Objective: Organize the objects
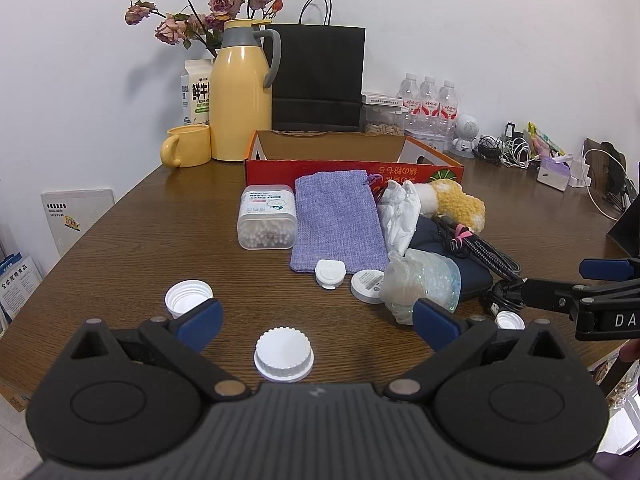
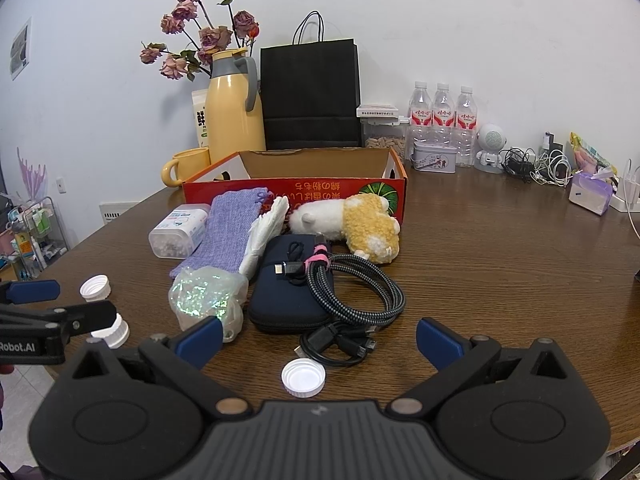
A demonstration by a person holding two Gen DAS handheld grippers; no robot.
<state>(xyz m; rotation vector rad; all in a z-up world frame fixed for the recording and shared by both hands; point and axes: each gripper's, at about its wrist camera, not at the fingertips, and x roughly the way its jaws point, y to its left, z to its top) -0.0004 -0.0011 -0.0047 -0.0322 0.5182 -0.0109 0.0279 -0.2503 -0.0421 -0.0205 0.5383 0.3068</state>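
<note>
Both tongs hang open over white ribbed plastic caps on the cluttered brown wooden surface [image 1: 120,240].

Left tongs [image 1: 316,320] straddle a closed-top cap [image 1: 284,354]; right tongs [image 2: 318,338] an upturned cap [image 2: 303,377]. Light, rigid, likely slippery: pinch across ribbed rims.

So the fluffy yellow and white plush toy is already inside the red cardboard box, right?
Not quite. The fluffy yellow and white plush toy lies on the brown wooden table in front of the red cardboard box, not inside it; the right wrist view shows this.
</note>
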